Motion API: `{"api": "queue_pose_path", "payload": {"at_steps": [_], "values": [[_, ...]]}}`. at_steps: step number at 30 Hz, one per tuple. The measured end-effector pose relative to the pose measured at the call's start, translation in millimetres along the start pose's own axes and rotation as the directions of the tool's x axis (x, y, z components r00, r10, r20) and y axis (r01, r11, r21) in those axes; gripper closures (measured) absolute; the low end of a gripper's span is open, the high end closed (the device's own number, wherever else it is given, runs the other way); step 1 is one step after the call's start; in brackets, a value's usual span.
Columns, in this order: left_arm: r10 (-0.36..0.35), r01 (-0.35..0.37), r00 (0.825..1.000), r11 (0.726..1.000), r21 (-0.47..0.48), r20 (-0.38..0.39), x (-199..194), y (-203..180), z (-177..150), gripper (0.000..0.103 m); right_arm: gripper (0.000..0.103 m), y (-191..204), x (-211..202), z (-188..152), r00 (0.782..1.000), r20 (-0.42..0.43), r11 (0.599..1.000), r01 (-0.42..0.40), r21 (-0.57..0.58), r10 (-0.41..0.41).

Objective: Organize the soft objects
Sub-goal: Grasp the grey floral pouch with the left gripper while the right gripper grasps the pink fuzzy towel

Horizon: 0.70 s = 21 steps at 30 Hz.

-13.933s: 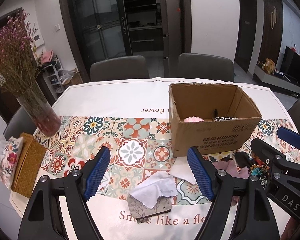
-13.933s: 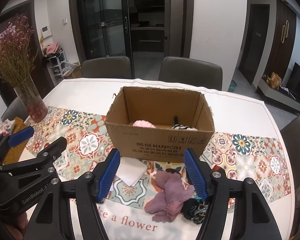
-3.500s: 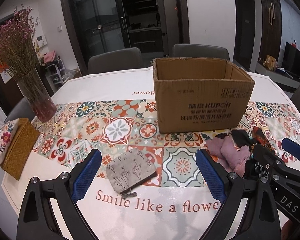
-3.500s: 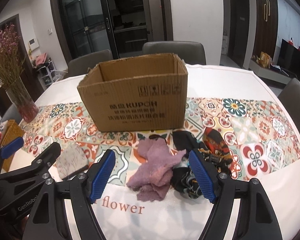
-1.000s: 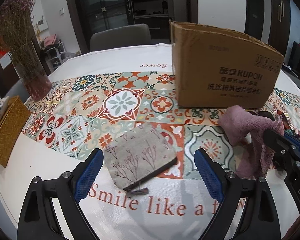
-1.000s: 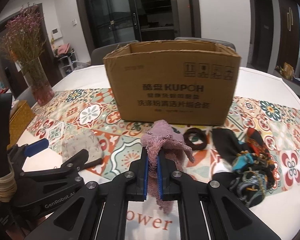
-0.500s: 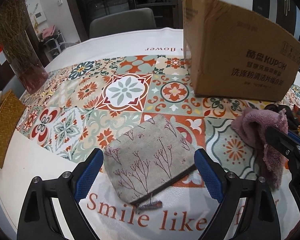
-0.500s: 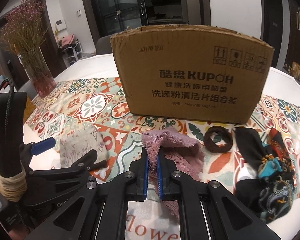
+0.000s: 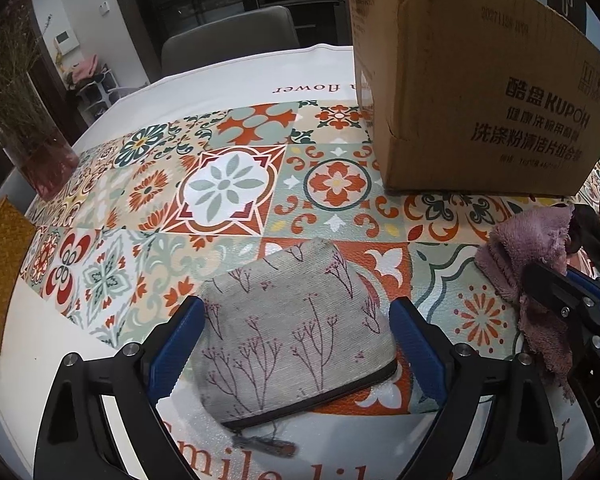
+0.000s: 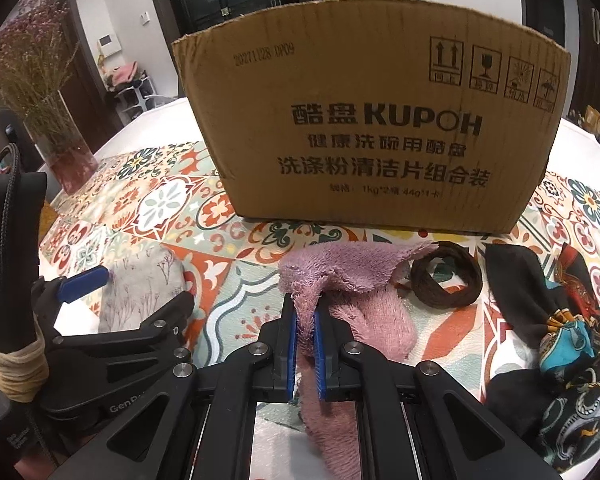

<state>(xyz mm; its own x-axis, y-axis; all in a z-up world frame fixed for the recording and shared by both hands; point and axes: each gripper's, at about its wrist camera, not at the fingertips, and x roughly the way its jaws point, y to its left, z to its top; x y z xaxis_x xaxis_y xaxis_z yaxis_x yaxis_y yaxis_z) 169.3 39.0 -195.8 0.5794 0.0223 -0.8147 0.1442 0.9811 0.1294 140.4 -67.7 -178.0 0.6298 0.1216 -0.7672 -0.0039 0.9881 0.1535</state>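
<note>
A grey fabric pouch (image 9: 296,332) with a branch print lies flat on the tablecloth. My left gripper (image 9: 296,344) is open, its blue pads on either side of the pouch. My right gripper (image 10: 305,332) is shut on a fold of the pink fluffy cloth (image 10: 340,272), which drapes onto the table. The cloth also shows at the right of the left wrist view (image 9: 528,248). The cardboard box (image 10: 380,120) stands just behind, its inside hidden. A brown hair band (image 10: 446,280) and a dark patterned scarf (image 10: 560,340) lie to the right.
A glass vase of dried flowers (image 10: 64,148) stands at the far left. A woven yellow box (image 9: 0,272) sits at the table's left edge. Grey chairs (image 9: 228,36) stand behind the table.
My left gripper has moved forward and down, so the pouch now lies between its pads. My right gripper has moved lower and closer to the box, still holding the pink cloth.
</note>
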Motion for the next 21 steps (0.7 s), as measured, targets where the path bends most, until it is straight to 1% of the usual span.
{"api": "queue_pose_path", "payload": {"at_steps": [2, 3, 5, 7, 9, 10, 12, 16, 18, 19, 21], "values": [[-0.005, 0.005, 1.000, 1.000, 0.000, -0.004, 2.6, -0.3, -0.6, 0.012, 0.094, 0.7, 1.7, -0.9, 1.000, -0.002, 1.000, -0.004, 0.001, 0.004], [-0.014, 0.014, 1.000, 1.000, -0.003, -0.015, 5.4, 0.1, -1.6, 0.012, 0.094, 1.0, 2.4, -1.3, 1.000, -0.003, 1.000, -0.005, 0.000, 0.005], [-0.042, 0.042, 0.999, 0.999, -0.027, -0.010, 7.0, 3.7, -3.7, 0.013, 0.094, 2.0, 3.5, -2.0, 1.000, -0.006, 1.000, -0.009, 0.000, 0.009], [-0.049, 0.049, 0.999, 0.998, -0.029, -0.006, 7.5, 4.0, -3.6, 0.019, 0.094, 2.8, 5.1, -1.5, 1.000, -0.006, 1.000, -0.011, -0.001, 0.011], [-0.069, 0.069, 0.998, 0.997, -0.034, 0.000, 6.9, 4.5, -3.7, 0.033, 0.094, 3.4, 5.7, -1.2, 1.000, -0.006, 1.000, -0.013, 0.000, 0.013], [-0.083, 0.083, 0.997, 0.996, -0.036, 0.001, 6.6, 4.6, -3.6, 0.037, 0.094, 3.2, 5.8, -1.1, 1.000, -0.006, 1.000, -0.013, 0.000, 0.013], [-0.103, 0.103, 0.995, 0.994, -0.034, 0.003, 5.7, 3.7, -2.9, 0.051, 0.094, 3.1, 5.9, -1.0, 1.000, -0.006, 1.000, -0.012, 0.000, 0.012], [-0.122, 0.122, 0.993, 0.992, -0.027, 0.000, 3.4, 1.7, -1.9, 0.064, 0.094, 3.6, 3.4, -0.3, 1.000, -0.003, 1.000, -0.010, 0.000, 0.010], [-0.126, 0.126, 0.992, 0.992, -0.027, 0.000, 1.9, 1.4, -1.8, 0.074, 0.094, 4.9, 1.3, -0.1, 1.000, 0.001, 1.000, -0.009, -0.005, 0.009], [-0.127, 0.127, 0.992, 0.992, -0.028, 0.000, 0.9, 1.3, -1.8, 0.076, 0.094, 5.4, 0.4, 0.2, 1.000, 0.003, 1.000, -0.010, -0.007, 0.010], [-0.130, 0.130, 0.992, 0.991, -0.030, -0.001, -1.2, 1.6, -2.1, 0.085, 0.094, 6.6, -2.0, 0.6, 1.000, 0.006, 1.000, -0.011, -0.010, 0.011]]}}
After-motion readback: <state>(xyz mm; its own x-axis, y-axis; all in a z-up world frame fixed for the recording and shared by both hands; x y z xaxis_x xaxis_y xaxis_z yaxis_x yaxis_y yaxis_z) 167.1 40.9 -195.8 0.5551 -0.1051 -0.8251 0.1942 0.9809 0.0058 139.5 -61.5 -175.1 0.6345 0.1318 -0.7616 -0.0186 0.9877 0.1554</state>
